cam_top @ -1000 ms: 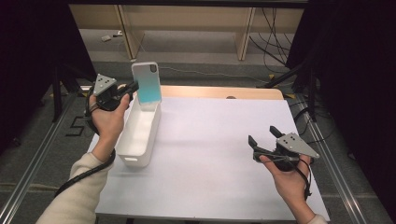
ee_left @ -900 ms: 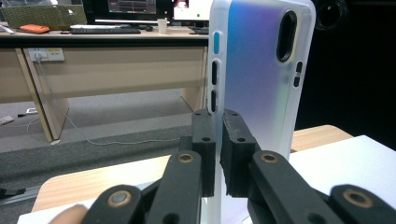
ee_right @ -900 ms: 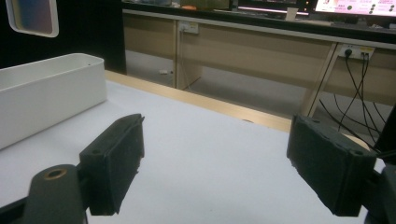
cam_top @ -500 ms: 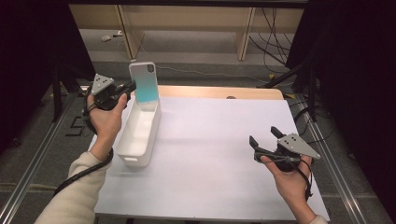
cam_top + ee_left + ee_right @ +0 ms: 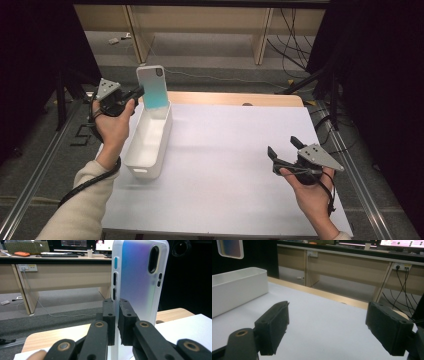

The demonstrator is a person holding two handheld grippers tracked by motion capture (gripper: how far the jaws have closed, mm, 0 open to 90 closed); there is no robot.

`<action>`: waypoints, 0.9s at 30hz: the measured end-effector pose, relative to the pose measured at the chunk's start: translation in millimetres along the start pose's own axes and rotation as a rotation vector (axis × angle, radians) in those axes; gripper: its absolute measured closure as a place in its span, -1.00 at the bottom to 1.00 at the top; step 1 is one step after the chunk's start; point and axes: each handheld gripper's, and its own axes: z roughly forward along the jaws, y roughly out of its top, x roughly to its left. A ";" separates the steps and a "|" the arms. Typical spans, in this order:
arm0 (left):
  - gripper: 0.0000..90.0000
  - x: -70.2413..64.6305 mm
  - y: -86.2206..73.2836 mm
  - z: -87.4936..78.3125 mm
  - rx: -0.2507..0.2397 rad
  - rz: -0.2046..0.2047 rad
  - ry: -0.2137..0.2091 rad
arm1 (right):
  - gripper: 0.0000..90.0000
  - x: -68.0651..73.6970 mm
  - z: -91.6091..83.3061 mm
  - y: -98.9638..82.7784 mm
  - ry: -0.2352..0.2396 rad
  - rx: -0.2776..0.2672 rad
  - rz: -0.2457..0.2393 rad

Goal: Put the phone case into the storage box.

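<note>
table [image 5: 225,165]: white top | desk [image 5: 200,20]: wooden, behind | cables [image 5: 295,45]: on floor

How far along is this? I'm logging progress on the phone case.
Done: the left hand-held gripper has the phone case clamped by its edge, upright over the far end of the white bin. In hand: holding it there. Left: lowering and releasing it, probably. The right hand-held gripper waits open.

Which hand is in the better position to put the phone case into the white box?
Left. The left gripper is already shut on the phone case, upright over the white box. The right gripper is open and empty, far across the table.
</note>
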 end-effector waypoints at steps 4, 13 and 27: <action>0.88 2.3 0.6 1.7 0.000 0.001 0.001 | -0.56 -1.3 -0.1 -0.7 -0.007 -0.003 -0.010; 0.88 7.4 -0.3 4.9 0.004 0.003 0.009 | -0.56 -0.8 -2.0 -0.8 0.001 0.003 -0.004; 0.88 20.6 -4.4 14.2 0.024 0.004 0.027 | -0.56 -1.7 -3.4 -3.0 0.003 0.000 0.000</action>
